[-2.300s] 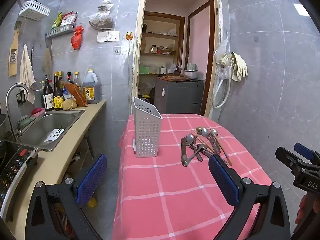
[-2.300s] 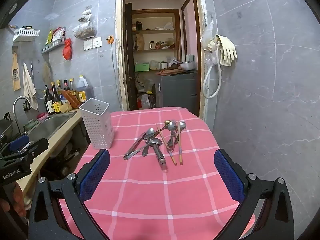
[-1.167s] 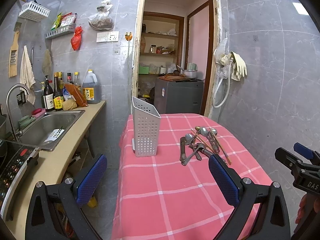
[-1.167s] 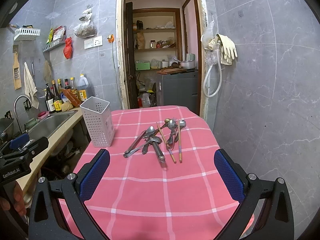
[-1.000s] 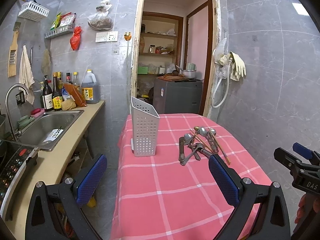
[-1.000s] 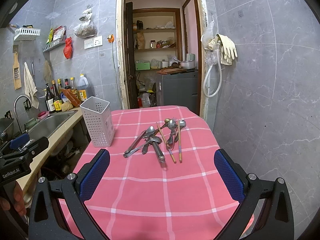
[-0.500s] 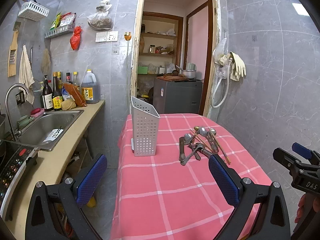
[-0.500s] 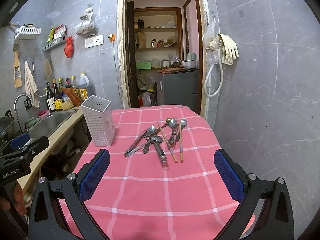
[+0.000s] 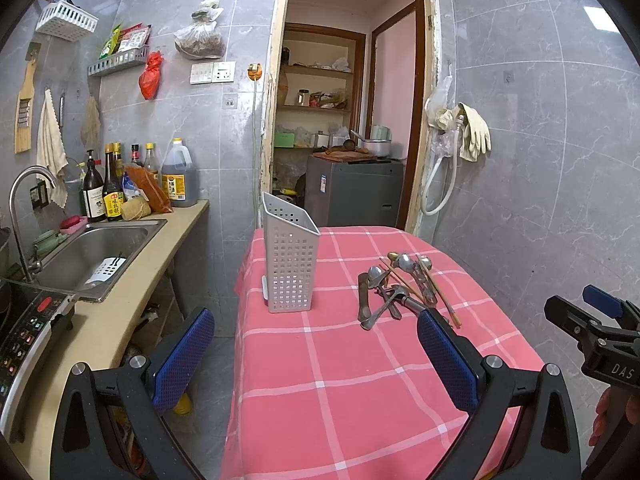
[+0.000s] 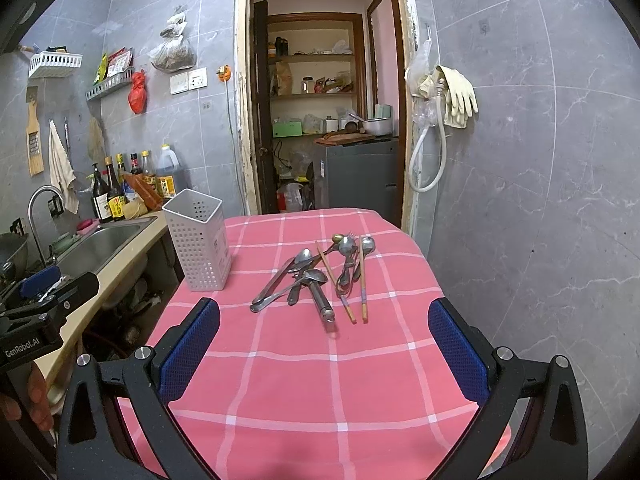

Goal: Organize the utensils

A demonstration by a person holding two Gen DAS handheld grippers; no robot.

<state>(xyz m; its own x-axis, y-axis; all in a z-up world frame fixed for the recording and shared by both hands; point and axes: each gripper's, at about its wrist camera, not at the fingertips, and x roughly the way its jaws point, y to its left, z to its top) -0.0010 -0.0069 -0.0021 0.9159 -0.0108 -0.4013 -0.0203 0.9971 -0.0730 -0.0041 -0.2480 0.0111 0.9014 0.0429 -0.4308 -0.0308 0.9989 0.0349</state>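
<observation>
- The utensils [image 10: 316, 280] you are to sort lie in a loose heap on the far half of the table – spoons, what looks like a fork, a thick-handled steel tool and a pair of chopsticks [image 10: 362, 276], crossing and touching one another.
- The chopsticks sit on the heap's right side, their tips pointing toward you; the steel tool [image 10: 318, 294] lies in the middle with its handle end nearest you.
- The white perforated holder [image 10: 199, 240] stands upright to the left of the heap, near the table's left edge and apart from the utensils. You cannot see into it from either view.
- Everything rests on the pink checked tablecloth [image 10: 304, 380], whose near half is bare.
- Your right gripper [image 10: 324, 356] hovers above the near part of the table, short of the heap, jaws spread wide and holding nothing.
- Your left gripper [image 9: 316, 356] hangs over the table's near left edge – also spread wide, empty, its left pad out past the cloth over the floor.
- Each gripper shows at the edge of the other's view, with your fingers [image 10: 38, 396] on the handle.
- Left of the table runs a counter with a steel sink [image 9: 96, 256], a tap and a row of bottles [image 9: 108, 188].
- Beyond the table an open doorway [image 10: 320, 112] shows shelves and a grey cabinet; rubber gloves [image 10: 460, 96] hang on the wall to its right.
</observation>
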